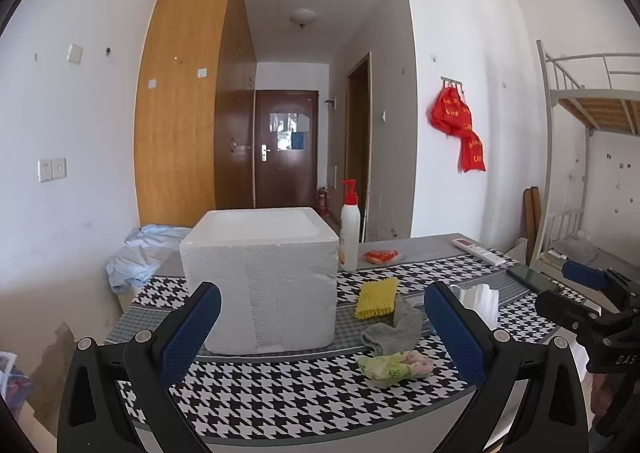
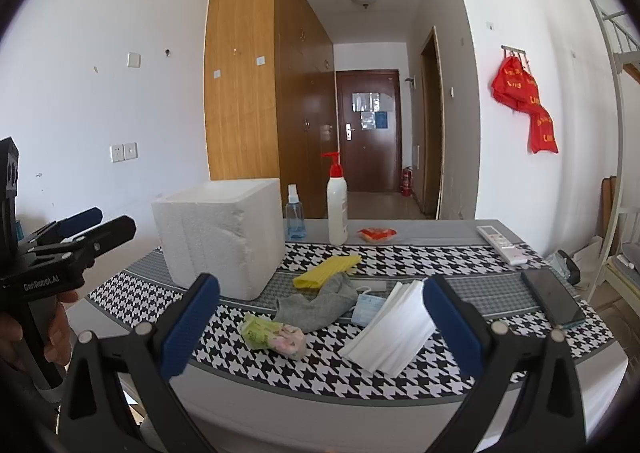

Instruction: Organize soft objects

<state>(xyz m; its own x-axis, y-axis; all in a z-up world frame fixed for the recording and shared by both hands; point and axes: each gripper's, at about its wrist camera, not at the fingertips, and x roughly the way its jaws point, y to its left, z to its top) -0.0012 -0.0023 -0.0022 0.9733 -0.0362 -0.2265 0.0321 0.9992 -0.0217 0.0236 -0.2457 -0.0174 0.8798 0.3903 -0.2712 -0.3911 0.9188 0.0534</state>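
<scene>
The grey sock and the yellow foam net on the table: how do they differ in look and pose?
The grey sock is plain knit, crumpled in a loose heap; the yellow foam net is ribbed and lies flat and stretched out. The sock lies nearer the table's front edge; the net lies behind it, nearer the white foam box. Both look soft and lie outside the box.

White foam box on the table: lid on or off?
Off: the white foam box shows an open rim and a recessed interior. No lid appears.
</scene>
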